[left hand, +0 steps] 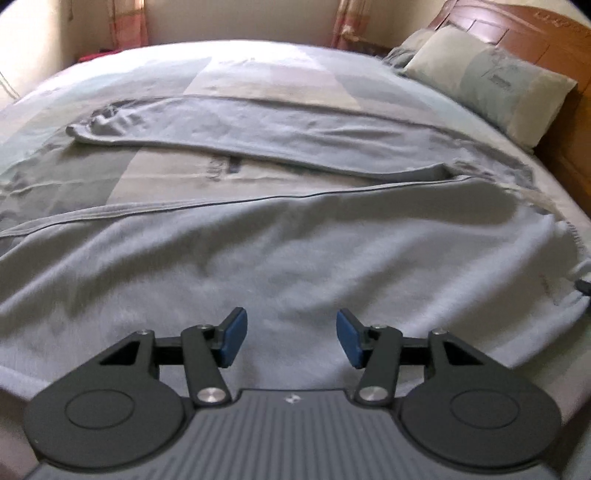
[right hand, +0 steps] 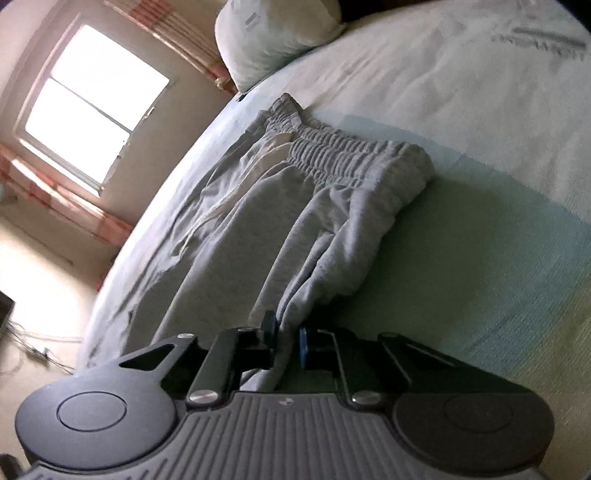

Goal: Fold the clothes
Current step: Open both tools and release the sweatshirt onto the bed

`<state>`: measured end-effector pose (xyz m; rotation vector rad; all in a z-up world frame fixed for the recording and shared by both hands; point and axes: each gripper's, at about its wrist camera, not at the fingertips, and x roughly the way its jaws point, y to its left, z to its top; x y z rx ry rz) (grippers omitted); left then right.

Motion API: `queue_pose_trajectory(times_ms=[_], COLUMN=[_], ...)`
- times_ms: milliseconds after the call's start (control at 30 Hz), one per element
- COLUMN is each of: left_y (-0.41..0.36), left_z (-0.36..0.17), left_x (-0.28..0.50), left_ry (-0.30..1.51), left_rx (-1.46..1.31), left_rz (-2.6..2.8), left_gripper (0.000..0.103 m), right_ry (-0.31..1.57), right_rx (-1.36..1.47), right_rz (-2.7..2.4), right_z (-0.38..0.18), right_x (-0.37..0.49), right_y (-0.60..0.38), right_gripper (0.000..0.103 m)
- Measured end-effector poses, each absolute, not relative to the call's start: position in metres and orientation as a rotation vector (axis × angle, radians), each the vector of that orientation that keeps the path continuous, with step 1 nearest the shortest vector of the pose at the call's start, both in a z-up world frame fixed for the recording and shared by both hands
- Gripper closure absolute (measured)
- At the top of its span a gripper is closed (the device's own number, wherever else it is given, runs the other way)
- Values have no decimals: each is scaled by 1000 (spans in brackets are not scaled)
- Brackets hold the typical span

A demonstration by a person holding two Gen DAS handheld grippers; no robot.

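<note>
Grey sweatpants (left hand: pixel 280 251) lie spread across the bed. In the left wrist view one leg (left hand: pixel 236 136) stretches to the far left and the other leg fills the foreground. My left gripper (left hand: pixel 291 338) is open and empty, hovering just above the near leg. In the right wrist view the elastic waistband (right hand: pixel 332 155) lies bunched at the far end. My right gripper (right hand: pixel 288 345) is shut on a fold of the sweatpants fabric (right hand: pixel 295 258), which runs between its blue pads.
The bed (left hand: pixel 258 74) has a pale patterned cover. A pillow (left hand: pixel 491 81) rests by the wooden headboard (left hand: pixel 535 33) at the right. In the right wrist view there is a pillow (right hand: pixel 269 37), a bright window (right hand: pixel 92 99) and cables on the floor (right hand: pixel 37 350).
</note>
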<state>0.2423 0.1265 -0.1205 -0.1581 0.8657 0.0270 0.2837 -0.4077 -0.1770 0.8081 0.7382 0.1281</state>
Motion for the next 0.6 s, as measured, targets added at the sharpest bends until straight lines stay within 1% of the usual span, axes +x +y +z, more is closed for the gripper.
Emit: queue_pose_trajectory(times_ms=[200,367,400,467,500,533,600], left_y=[104,87,85,82,81,80,77], left_z=[-106,-107,-108,-110,-111,-112,-116], left_x=[229,234,236,242,244,246,251], left_ry=[887,914,919,922,925,928,938], left_rx=[-153,-110,-112,-106,-107,-109,-125], left_rz=[11,-13,-15,-12,-11,-12,-21], left_gripper=[48,47,47,47,47,47,47], right_ry=[776,806,807,798,794,789,780], right_rx=[770,723,719,719,720,720,721], right_rz=[118,111,105,83,73,62,40], right_z=[-167,-159,-158,-157,-157,-156,-156], right_x=[271,260,260,262,263,264,267], right_y=[-410,-411,-412,-417,-420,-422,-427], right_gripper=[93,91,85,70,51,40,40])
